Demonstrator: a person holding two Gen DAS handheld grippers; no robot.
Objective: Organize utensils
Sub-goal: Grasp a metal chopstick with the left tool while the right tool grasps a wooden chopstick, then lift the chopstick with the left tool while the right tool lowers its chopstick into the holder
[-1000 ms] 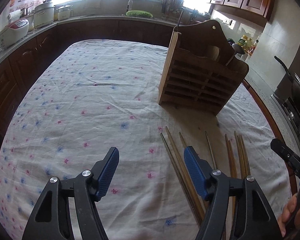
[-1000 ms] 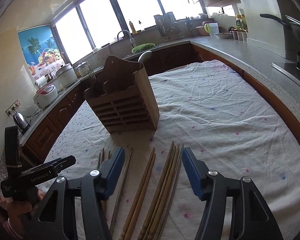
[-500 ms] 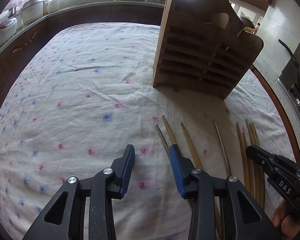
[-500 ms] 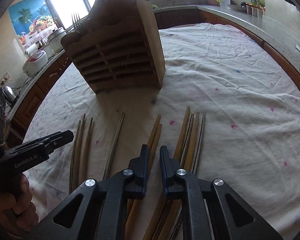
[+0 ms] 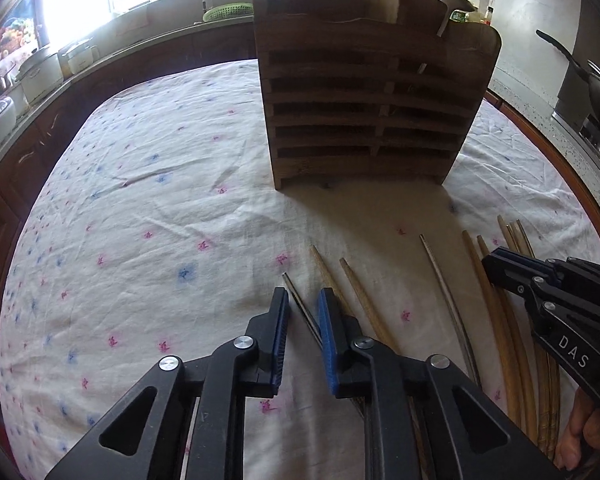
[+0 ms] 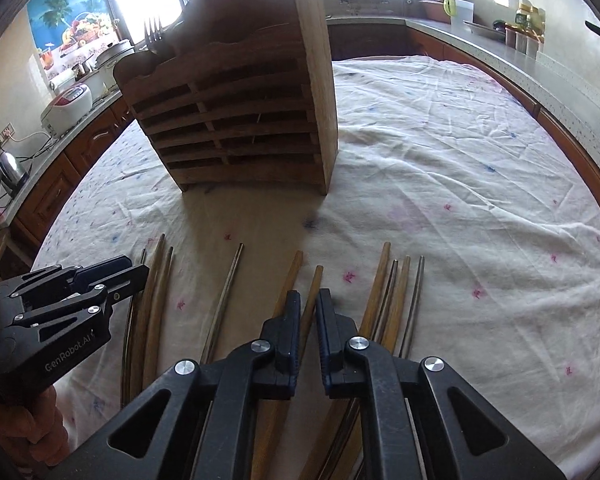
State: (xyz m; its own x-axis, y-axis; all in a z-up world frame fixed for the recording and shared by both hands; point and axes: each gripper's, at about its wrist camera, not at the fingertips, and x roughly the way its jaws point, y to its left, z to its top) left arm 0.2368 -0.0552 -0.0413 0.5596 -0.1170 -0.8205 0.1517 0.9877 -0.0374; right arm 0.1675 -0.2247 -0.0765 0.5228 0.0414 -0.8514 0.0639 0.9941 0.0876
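Metal chopstick [image 5: 300, 307] sits right between the pads of my left claw [image 5: 303, 312], jaws narrowed around it but a gap still shows, so not clamped. My right claw [image 6: 308, 312] is nearly closed around a wooden chopstick [image 6: 314, 292]; can't tell if it's actually pinching it. More chopsticks [image 6: 396, 300] lie fanned on the desk [image 6: 480, 200] to either side of both claws. Straight ahead of them stands the wooden utensil rack [image 5: 364, 92], upright, with a fork [image 6: 153, 36] poking out of it.
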